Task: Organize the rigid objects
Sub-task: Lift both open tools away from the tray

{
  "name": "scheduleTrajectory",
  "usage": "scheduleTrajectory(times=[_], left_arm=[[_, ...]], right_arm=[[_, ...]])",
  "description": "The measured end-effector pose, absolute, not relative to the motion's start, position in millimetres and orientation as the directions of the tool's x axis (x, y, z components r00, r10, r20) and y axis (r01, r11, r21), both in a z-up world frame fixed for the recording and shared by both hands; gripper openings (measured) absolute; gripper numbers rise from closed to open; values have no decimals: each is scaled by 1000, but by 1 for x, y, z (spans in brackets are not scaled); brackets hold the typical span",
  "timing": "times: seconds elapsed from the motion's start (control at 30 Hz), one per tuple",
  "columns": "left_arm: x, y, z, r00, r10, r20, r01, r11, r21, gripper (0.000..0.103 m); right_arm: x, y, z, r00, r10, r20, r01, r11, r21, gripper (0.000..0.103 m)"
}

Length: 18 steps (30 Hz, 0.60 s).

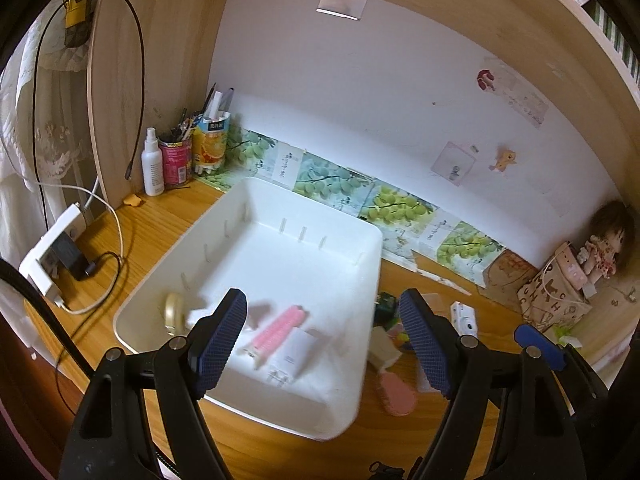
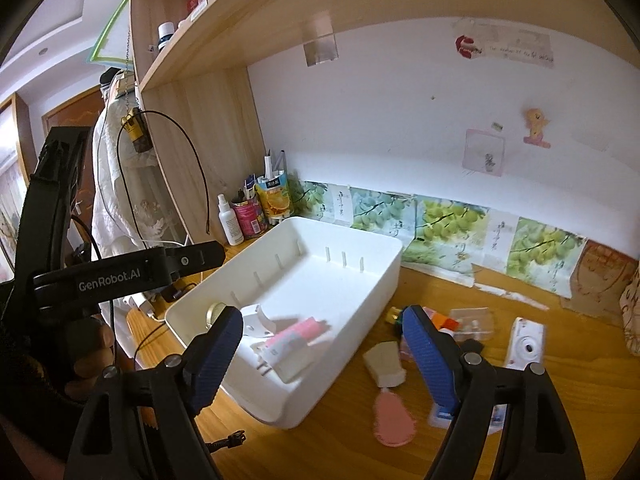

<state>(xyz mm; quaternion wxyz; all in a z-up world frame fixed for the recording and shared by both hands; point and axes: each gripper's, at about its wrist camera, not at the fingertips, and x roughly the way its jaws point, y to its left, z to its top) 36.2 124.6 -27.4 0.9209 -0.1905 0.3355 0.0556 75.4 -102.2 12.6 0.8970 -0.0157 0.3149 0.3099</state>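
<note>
desk (image 1: pixel 280 456) under shelf | white bin (image 1: pixel 362 264) collects sorted items | brush (image 2: pixel 394 420), camera (image 2: pixel 526 344) outside | left tool (image 1: pixel 324 340), right tool (image 2: pixel 324 356) released, empty

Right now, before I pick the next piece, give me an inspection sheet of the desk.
Surface: wooden desk, white bin left of centre.
Job's things: in the bin, a pink roller, a white charger and a gold disc; on the desk, a pink brush, a beige block and a white camera.
Clutter: small colourful pieces beside the bin, blurred.
Grippers: left gripper and right gripper open, nothing between the fingers.
Cables: white power strip with leads, left edge.
Surroundings: spray bottle, pen cans, doll.
</note>
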Motion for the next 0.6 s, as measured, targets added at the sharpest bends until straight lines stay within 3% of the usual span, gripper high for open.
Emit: scheduleTrajectory(times=[0.6], left_arm=[[30,55,-55,726,-3,-688,-357,853,-380,84]], right_arm=[[88,-173,-1,567,556,-608,-627,770,119,88]])
